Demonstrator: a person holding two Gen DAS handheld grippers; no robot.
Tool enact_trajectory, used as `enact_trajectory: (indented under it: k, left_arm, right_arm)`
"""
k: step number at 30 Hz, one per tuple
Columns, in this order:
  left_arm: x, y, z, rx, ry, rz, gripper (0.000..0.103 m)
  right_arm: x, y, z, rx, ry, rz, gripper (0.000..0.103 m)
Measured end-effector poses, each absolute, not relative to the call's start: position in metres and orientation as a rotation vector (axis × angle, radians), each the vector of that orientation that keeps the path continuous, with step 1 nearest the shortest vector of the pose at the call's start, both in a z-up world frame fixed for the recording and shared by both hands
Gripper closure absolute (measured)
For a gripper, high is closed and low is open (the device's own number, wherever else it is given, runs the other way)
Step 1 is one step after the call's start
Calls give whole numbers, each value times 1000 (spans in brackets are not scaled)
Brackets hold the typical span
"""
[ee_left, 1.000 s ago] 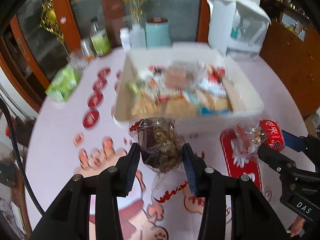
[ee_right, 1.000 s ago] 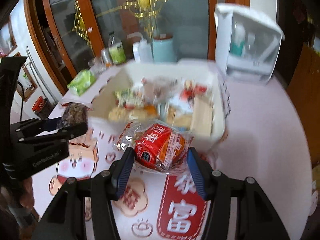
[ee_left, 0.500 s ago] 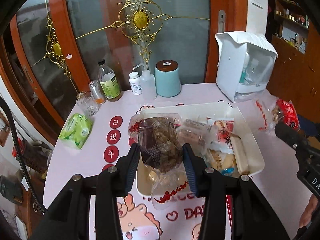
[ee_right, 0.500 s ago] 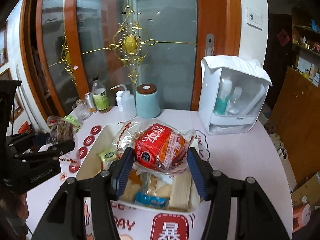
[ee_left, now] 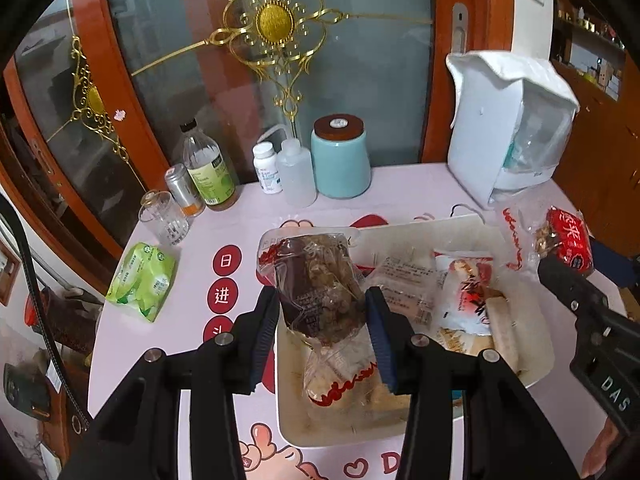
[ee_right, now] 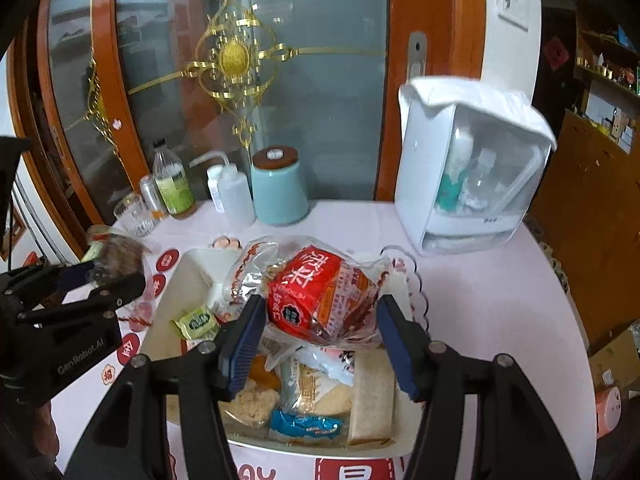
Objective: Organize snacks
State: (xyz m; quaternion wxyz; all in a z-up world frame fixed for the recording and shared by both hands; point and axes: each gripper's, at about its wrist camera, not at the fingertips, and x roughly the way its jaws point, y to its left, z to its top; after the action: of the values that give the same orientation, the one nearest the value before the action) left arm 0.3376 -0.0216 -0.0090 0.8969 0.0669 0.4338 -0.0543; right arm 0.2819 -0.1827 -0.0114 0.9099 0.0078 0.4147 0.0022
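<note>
My left gripper is shut on a clear bag of dark brown snack and holds it above the left end of the white snack tray. My right gripper is shut on a red-labelled snack bag, held above the middle of the same tray. The tray holds several wrapped snacks, among them a small green pack and a blue wrapper. The right gripper also shows in the left wrist view, and the left one in the right wrist view.
At the table's back stand a green-labelled bottle, a glass, a small can, white bottles, a teal jar and a white storage box. A green tissue pack lies at the left.
Both grippers have risen with their bags, from table level in front of the tray to above the tray. Both stay shut on the bags.
</note>
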Motion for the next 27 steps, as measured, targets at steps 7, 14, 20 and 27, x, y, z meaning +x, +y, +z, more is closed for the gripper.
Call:
enact_trajectory:
  k: [7, 14, 20, 27]
  left_arm:
    - [341, -19, -26, 149, 919, -108, 0]
    - [340, -10, -36, 100, 967, -143, 0]
    - [330, -4, -29, 51, 966, -173, 0]
    - [309, 7, -11, 28, 945, -164, 0]
  right_arm:
    - [283, -180, -33, 24, 908, -16, 30]
    - [276, -180, -37, 49, 933, -40, 30]
    - [267, -176, -30, 47, 925, -61, 30]
    - [246, -172, -11, 64, 901, -59, 30]
